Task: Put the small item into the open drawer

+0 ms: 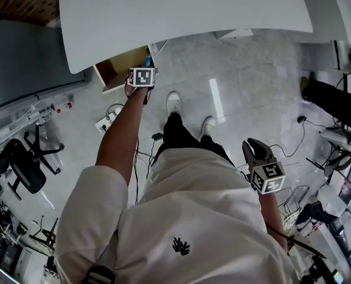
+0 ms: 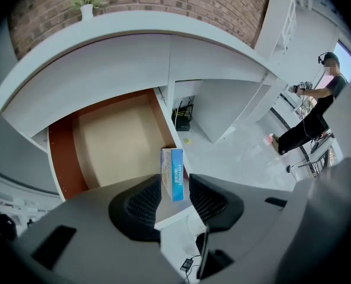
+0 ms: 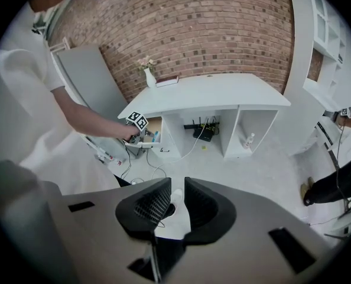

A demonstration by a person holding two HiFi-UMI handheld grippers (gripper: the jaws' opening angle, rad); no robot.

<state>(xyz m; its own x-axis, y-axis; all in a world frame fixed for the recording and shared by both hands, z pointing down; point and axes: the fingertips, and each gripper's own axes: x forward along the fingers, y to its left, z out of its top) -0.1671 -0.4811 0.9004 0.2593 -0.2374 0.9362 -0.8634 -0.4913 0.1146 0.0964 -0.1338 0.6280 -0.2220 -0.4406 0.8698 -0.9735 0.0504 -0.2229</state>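
Note:
The small item is a blue and white box. It stands on end at the front right corner of the open wooden drawer under the white desk. My left gripper is open around the box, and a gap shows between the box and the right pad. In the head view the left gripper is held out at the drawer, with the box just beyond it. My right gripper hangs low by the person's right side. Its jaws stand a narrow gap apart with nothing between them.
The white desk top overhangs the drawer. A power strip and cables lie on the floor below it. An office chair stands at the left. Another person stands at the far right. A black box sits in the desk's open bay.

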